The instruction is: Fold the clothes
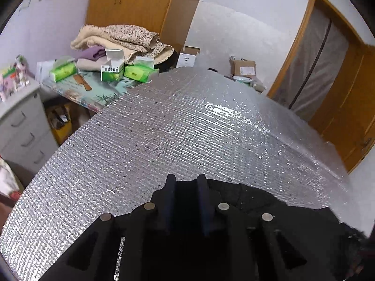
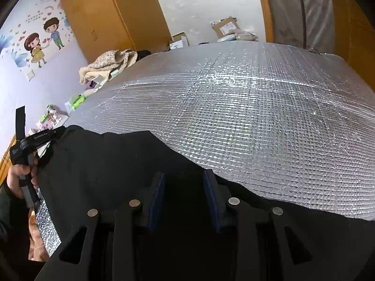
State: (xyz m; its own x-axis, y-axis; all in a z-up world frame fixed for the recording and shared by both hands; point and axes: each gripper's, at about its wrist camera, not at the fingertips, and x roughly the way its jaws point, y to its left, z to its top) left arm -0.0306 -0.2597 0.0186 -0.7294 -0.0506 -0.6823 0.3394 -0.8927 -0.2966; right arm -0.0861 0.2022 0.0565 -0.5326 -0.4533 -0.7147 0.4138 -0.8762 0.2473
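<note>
A black garment (image 2: 112, 164) lies along the near edge of a silver foil-covered table (image 2: 246, 107). In the right wrist view my right gripper (image 2: 184, 178) hovers over the garment with its jaws apart, blue pads showing. The left gripper (image 2: 25, 145) shows at the far left of that view, held in a hand at the garment's left edge. In the left wrist view my left gripper (image 1: 186, 180) sits at the garment's (image 1: 269, 203) edge over the foil table (image 1: 164, 135), with a narrow gap between its fingers; dark cloth seems to lie between them, but I cannot tell if it is gripped.
A side table (image 1: 93, 91) at the left carries green tissue packs (image 1: 63, 71), a medicine box (image 1: 112, 70) and a blanket pile (image 1: 121, 39). A grey drawer unit (image 1: 21, 126) stands at left. Cardboard boxes (image 1: 242, 68) lie beyond the table's far edge. A wooden door (image 1: 346, 107) is at right.
</note>
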